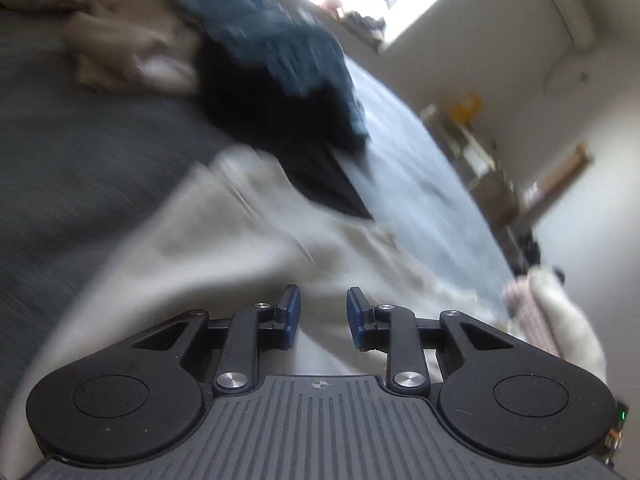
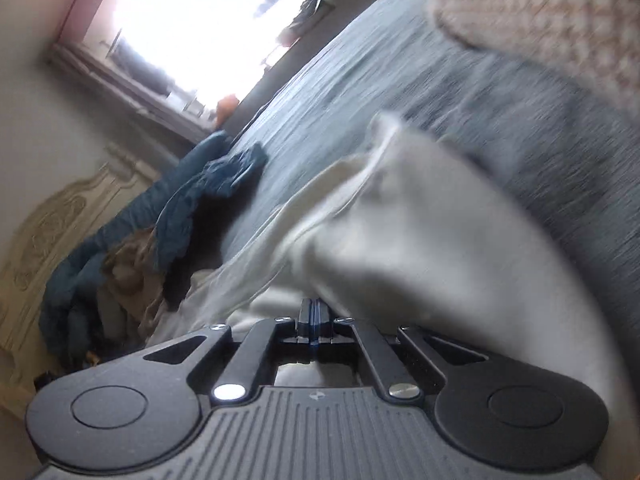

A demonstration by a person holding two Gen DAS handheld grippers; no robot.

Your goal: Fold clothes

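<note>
Both views motion-blurred. Left gripper (image 1: 323, 316): blue-padded jaws parted w/ a moderate gap, nothing between, hovering over the cream garment (image 1: 224, 248), soft w/ a stitched seam, spread on the grey bed cover (image 1: 80, 152). Right gripper (image 2: 314, 322): jaws pressed together, pinching the cream garment (image 2: 400, 240), which drapes toward 1 o'clock in a limp fold. Heap at 11 o'clock in left view: blue crumpled fabric (image 1: 276, 40), black cloth (image 1: 272, 120), tan piece (image 1: 120, 40). Pink-white knit item (image 2: 552, 28) at 1 o'clock in right view. Carved cream headboard (image 2: 52, 232) at 9 o'clock.
</note>
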